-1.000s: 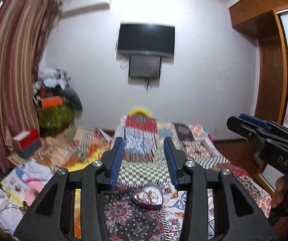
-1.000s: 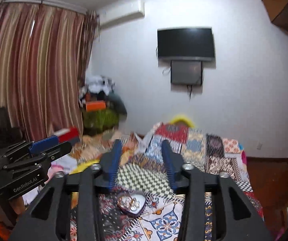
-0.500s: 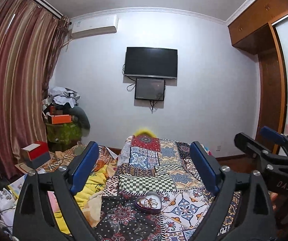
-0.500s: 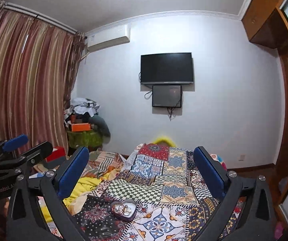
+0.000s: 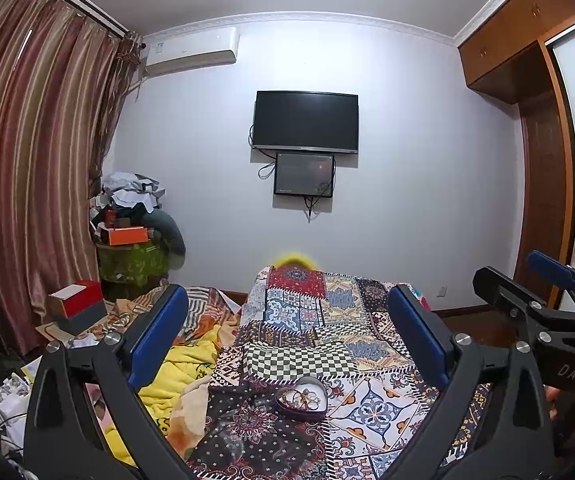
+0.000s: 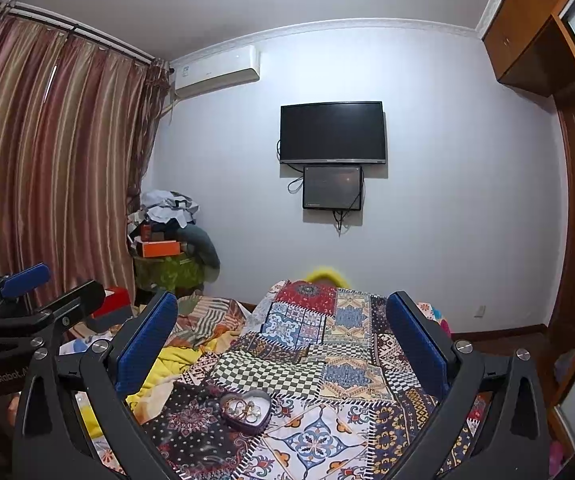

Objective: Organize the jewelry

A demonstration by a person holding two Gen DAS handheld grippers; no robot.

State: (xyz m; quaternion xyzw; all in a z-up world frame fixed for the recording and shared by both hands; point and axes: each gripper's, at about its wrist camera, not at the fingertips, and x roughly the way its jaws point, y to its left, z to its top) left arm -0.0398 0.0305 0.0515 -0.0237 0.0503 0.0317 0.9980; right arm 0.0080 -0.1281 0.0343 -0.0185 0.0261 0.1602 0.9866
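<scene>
We hold the left gripper (image 5: 287, 320) and the right gripper (image 6: 281, 320) side by side above the near end of the bed, each with its jaws spread wide and nothing between the blue pads. Just past them a heart-shaped dish (image 5: 301, 397) of mixed jewelry (image 5: 300, 394) sits on the patchwork quilt (image 5: 307, 332), low and a little left of center in the right wrist view, apart from both grippers. Beyond the bed we see a yellow blanket (image 5: 183, 368) bunched on the left, striped curtains (image 5: 35, 168), and a dark television (image 5: 305, 120) on the far wall.
</scene>
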